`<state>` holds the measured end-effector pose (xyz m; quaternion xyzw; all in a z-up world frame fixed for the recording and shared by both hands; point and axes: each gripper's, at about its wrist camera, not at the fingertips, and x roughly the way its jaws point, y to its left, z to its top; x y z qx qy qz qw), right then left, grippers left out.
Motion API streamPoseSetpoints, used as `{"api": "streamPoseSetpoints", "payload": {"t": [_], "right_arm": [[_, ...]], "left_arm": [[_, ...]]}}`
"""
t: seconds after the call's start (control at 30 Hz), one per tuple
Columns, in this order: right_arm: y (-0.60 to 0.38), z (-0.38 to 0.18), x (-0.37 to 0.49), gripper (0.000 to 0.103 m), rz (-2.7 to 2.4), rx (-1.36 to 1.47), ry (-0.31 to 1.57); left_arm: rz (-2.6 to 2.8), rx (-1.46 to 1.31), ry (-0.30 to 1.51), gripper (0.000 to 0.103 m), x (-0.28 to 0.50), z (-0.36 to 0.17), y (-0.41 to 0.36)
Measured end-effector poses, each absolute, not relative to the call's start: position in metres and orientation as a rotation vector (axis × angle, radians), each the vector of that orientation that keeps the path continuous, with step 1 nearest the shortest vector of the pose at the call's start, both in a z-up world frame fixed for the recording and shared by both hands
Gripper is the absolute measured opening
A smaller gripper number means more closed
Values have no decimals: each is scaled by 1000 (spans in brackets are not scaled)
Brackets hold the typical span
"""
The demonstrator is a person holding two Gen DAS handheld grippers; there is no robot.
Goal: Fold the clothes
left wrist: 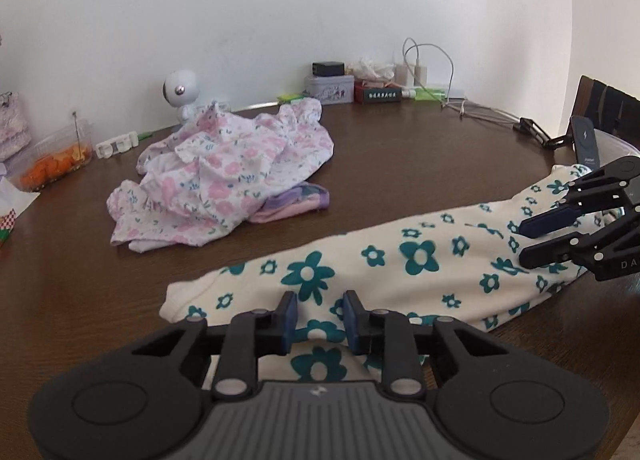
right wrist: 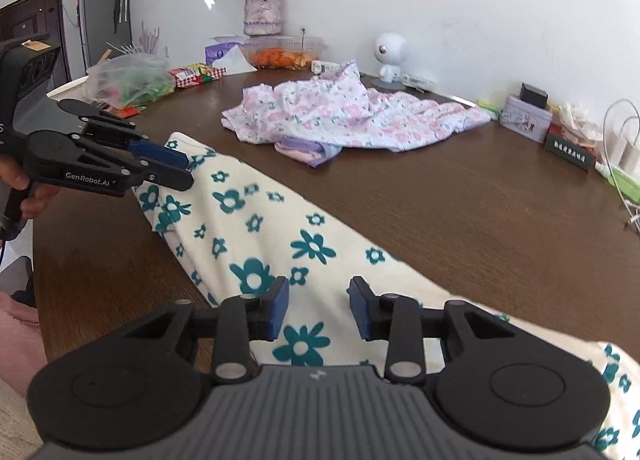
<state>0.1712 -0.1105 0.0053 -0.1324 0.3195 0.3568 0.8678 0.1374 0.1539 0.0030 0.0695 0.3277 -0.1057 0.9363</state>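
Note:
A cream garment with teal flowers lies as a long folded strip along the near edge of the brown table; it also shows in the right wrist view. My left gripper is open just above the strip's left end, and shows in the right wrist view over that end. My right gripper is open above the strip's other end, and shows in the left wrist view. Neither holds cloth. A crumpled pink-flowered garment lies further back, over a purple and pink piece.
Along the wall stand a white toy robot, a tin box, chargers with cables and a plastic box of orange food. A phone stand is at the right. A flower vase and bagged items sit back left.

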Motion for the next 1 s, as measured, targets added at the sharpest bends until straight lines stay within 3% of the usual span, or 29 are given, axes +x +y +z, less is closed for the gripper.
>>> {"api": "streamPoseSetpoints", "payload": {"t": [0.23, 0.43, 0.8, 1.0], "right_arm": [[-120, -4, 162, 32, 708, -234, 644], [-179, 26, 156, 35, 487, -187, 546], [-237, -15, 162, 36, 304, -128, 611], [-249, 4, 141, 36, 307, -127, 630]], "left_arm": [[-209, 130, 630, 24, 130, 2, 156], [-181, 107, 600, 24, 120, 11, 171], [-164, 77, 640, 24, 129, -1, 173], [-158, 91, 643, 24, 129, -1, 171]]}}
